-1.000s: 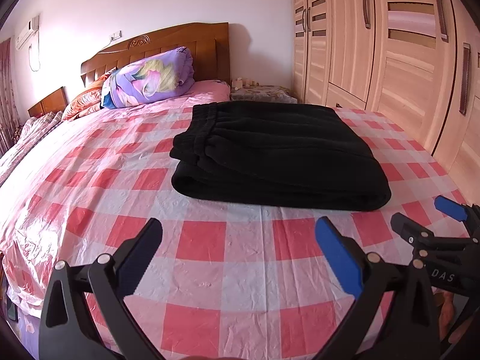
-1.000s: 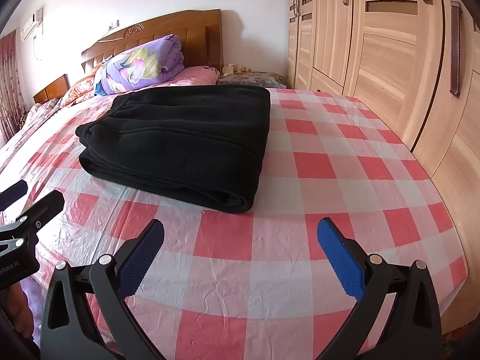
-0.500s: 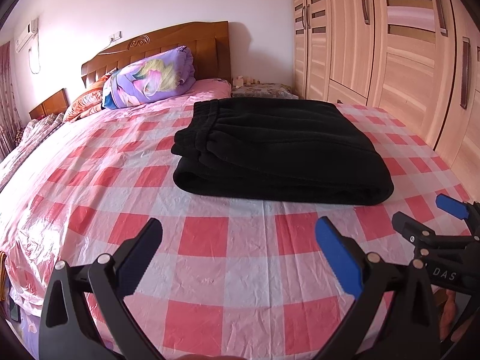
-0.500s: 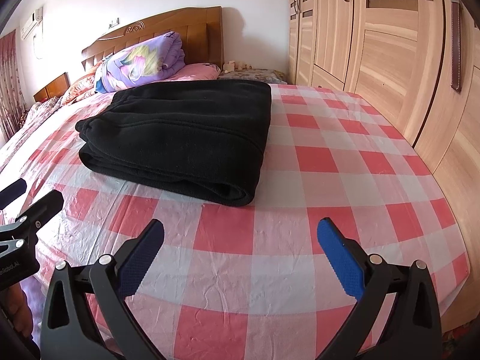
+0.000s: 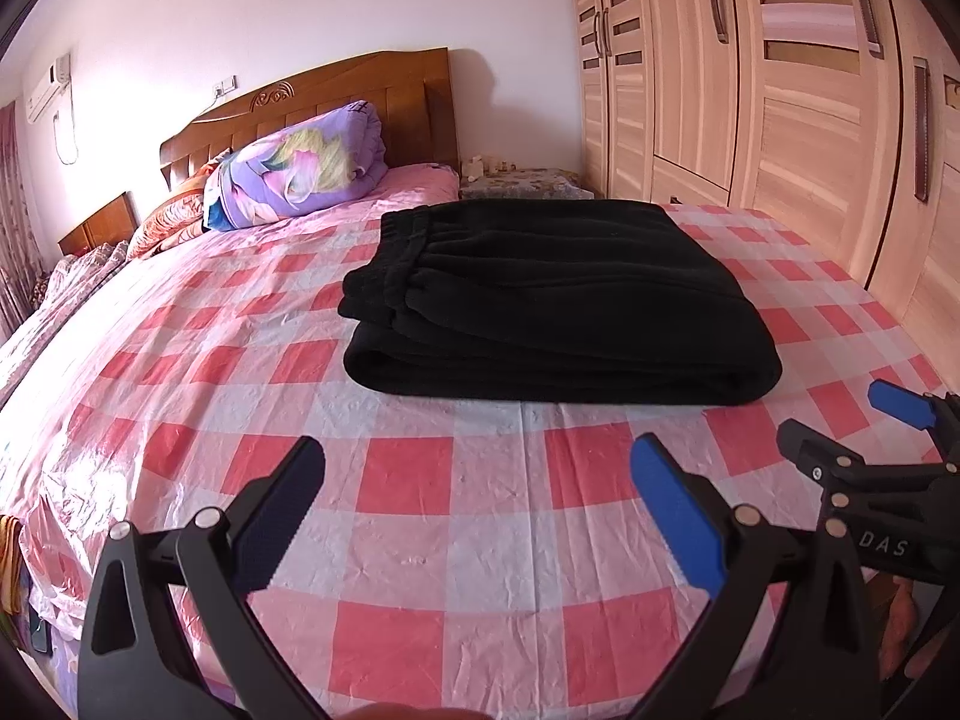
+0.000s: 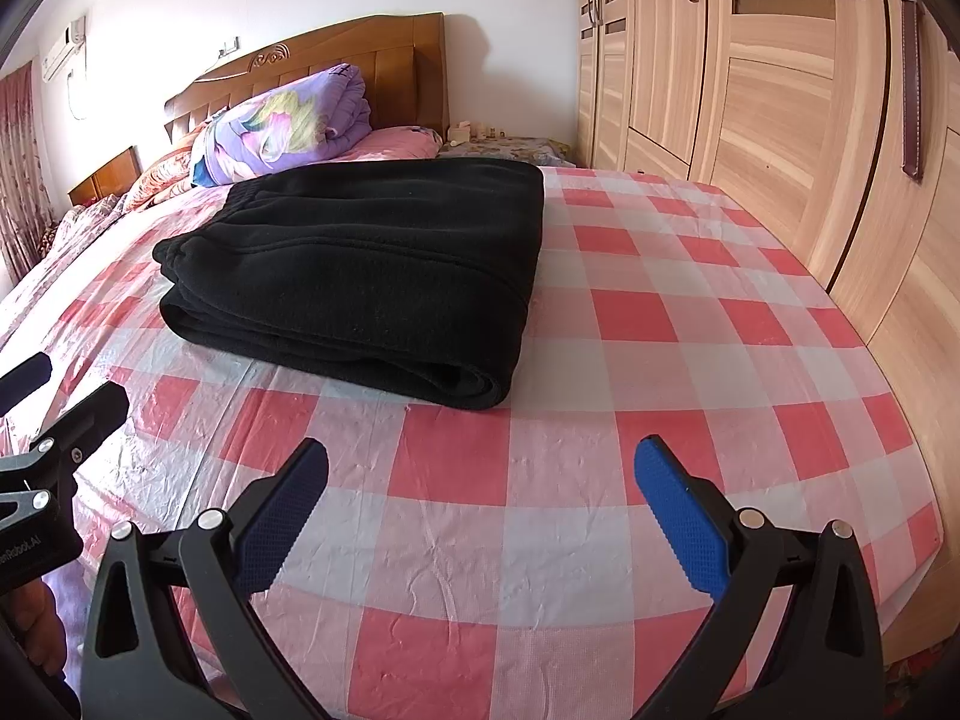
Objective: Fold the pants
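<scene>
Black pants folded into a thick rectangle on the pink checked bed cover, left gripper and right gripper spread wide, empty, near the bed's foot, clear of the fabric

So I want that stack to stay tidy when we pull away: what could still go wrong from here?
Mostly small risks. The black pants lie folded in thick, loose layers, so a nudge could spring the top fold open. The checkered plastic sheet looks slick and wrinkled; dragging on it could slide the bundle. The left gripper and right gripper, both open, hover low before the near fold and could snag it.
</scene>
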Available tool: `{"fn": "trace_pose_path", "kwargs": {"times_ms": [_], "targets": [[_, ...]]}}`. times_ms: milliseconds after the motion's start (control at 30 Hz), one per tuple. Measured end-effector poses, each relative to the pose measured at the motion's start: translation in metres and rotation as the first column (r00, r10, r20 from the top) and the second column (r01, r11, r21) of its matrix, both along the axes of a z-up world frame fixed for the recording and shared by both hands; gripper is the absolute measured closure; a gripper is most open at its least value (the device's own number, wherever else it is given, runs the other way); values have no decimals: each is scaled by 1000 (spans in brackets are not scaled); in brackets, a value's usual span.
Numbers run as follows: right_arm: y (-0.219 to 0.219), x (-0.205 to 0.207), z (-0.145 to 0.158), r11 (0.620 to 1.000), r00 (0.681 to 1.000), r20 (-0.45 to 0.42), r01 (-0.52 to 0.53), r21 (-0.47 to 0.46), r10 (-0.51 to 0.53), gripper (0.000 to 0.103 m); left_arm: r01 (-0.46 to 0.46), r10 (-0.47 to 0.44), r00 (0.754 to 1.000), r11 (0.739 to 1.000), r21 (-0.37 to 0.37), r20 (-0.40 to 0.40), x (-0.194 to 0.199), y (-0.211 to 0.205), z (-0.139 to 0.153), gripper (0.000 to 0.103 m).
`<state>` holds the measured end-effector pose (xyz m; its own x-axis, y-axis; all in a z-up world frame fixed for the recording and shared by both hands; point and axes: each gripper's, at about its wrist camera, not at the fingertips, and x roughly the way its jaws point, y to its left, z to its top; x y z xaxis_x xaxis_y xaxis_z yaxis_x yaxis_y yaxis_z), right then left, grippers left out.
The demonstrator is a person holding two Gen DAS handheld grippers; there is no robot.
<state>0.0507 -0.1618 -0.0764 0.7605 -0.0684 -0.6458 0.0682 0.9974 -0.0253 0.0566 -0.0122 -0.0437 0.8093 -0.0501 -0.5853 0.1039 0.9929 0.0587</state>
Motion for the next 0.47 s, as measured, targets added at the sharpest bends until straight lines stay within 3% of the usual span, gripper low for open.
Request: {"fn": "trace_pose_path", "kwargs": {"times_ms": [233, 467], "targets": [[1, -1, -1, 1000, 1000, -1, 0, 1, 0, 4, -19, 18, 1000, 999, 30, 21, -4, -3, -1, 1], [2, -2, -2, 1000, 1000, -3, -1, 1, 1, 4, -24, 24, 1000, 1000, 8, -1, 0, 0, -2, 1]]}}
